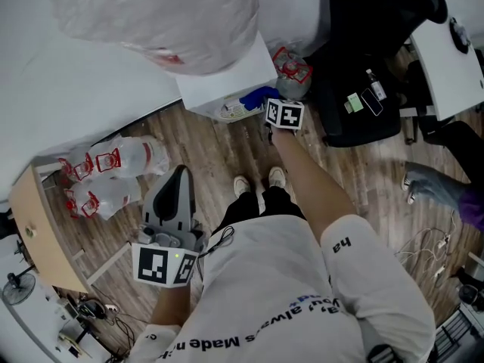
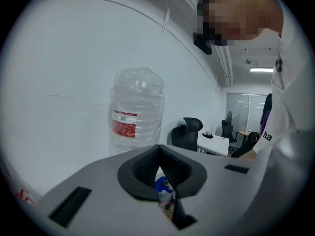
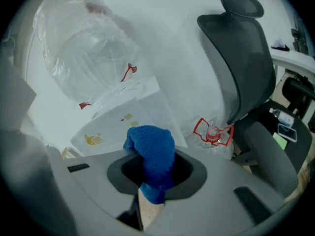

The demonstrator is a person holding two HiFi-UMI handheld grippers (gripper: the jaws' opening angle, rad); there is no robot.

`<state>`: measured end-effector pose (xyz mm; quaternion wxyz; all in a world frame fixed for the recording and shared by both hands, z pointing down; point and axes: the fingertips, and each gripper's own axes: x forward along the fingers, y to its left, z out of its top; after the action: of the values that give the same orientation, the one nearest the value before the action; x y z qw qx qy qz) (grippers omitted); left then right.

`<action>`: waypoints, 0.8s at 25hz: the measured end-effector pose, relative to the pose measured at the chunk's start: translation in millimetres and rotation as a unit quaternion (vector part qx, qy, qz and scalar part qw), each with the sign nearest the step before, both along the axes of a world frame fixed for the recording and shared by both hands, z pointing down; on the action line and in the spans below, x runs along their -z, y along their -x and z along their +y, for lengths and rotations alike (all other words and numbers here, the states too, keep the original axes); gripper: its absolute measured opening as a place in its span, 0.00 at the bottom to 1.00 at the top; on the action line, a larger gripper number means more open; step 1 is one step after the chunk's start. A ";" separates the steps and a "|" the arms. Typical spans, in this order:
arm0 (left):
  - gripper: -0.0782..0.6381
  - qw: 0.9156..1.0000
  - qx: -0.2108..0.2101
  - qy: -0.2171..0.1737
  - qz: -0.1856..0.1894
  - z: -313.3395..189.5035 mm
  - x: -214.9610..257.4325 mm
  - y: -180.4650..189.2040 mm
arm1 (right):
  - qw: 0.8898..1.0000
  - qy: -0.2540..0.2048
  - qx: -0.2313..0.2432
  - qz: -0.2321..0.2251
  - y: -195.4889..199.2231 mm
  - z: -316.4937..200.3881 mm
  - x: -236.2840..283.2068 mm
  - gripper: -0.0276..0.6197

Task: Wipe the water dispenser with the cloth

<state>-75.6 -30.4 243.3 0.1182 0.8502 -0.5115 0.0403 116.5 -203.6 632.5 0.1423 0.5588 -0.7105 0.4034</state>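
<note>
Dispenser [image 1: 223, 82] at wall [image 1: 60, 89], bottle [image 1: 159, 13] on top.
Chair [image 1: 363, 66] stood right of it; spare bottles [image 1: 113, 169] lay left, on floor [image 1: 219, 157].

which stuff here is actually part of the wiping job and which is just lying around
For the job:
water dispenser
bottle on top of it
blue cloth
right gripper, shut on the cloth

Lying about:
left gripper, shut on nothing
spare bottles on the floor
office chair
wooden cabinet
</note>
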 end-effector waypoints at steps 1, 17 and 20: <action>0.13 1.000 -0.001 0.001 0.000 -0.8 -1.3 -1.9 | 1.000 -0.002 0.000 -0.001 -3.2 -0.8 -2.1 0.17; 0.13 1.000 -0.026 0.015 0.002 -29.4 -44.9 -27.3 | 1.000 -0.016 0.022 0.011 -24.0 -8.5 -19.1 0.17; 0.13 1.000 -0.024 0.011 -0.002 -37.3 -53.3 -23.6 | 0.999 -0.017 0.030 0.020 -24.6 -10.3 -28.0 0.17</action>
<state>-52.0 -67.7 296.6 0.1253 0.8605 -0.4912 0.0507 141.1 -213.9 660.6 0.1586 0.5477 -0.7306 0.3756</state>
